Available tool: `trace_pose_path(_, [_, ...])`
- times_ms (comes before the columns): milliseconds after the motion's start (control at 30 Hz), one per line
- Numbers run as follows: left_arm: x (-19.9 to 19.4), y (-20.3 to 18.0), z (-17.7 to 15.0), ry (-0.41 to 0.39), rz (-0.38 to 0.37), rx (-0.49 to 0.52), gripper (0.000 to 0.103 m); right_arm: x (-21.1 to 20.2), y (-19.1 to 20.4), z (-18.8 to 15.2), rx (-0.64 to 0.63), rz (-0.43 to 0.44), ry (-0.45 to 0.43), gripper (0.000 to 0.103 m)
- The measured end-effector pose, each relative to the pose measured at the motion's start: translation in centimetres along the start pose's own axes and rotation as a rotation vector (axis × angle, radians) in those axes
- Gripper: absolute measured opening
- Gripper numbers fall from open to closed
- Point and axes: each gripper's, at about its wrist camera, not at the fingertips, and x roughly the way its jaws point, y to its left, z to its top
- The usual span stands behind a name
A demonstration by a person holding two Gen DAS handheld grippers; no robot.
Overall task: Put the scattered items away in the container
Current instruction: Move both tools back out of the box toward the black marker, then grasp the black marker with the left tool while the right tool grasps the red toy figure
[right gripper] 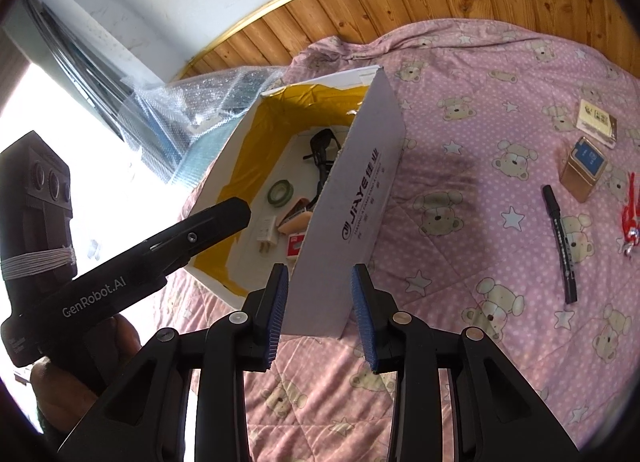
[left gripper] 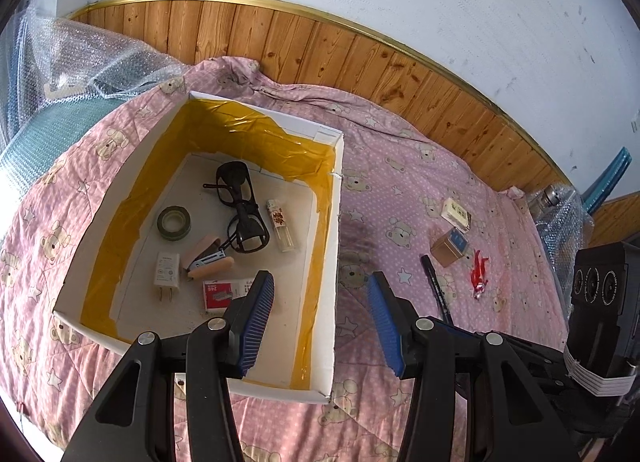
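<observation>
A white box lined with yellow tape sits on the pink bedspread. It holds black glasses, a tape roll, a lighter, a stapler, a charger plug and a red staple packet. Right of the box lie a black pen, a brown tin, a cream card box and a red trinket. My left gripper hangs open over the box's right wall. My right gripper is open and empty near the box's near corner.
Bubble wrap is heaped behind and left of the box. A wooden wall panel borders the bed's far side. More bubble wrap and a metal object sit at the bed's right end. A hand holds the left gripper.
</observation>
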Motion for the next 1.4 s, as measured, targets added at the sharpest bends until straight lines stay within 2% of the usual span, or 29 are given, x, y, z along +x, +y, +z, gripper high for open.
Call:
trace_pose_path(667, [4.0, -7.9, -1.2, 0.079, -0.026, 0.112, 0.051, -2.4, -8.5, -2.2, 0.14, -0.021, -0.012, 0.035])
trace_pose_path(967, [6.8, -10.7, -1.9, 0.127, -0.031, 0.144, 0.051, -3.1, -13.8, -3.7, 0.237, -0.05, -0.015, 0.035])
trace_pose_path(1133, [8.8, -13.0, -2.4, 0.161, -0.042, 0.184, 0.051, -3.7, -17.2, -4.6, 0.301, -0.07, -0.021, 0.035])
trace_pose_path(1400, [14.1, -16.6, -3.5, 0.244, -0.046, 0.237, 0.051, -4.2, -21.7, -5.2, 0.373, -0.096, -0.021, 0.036])
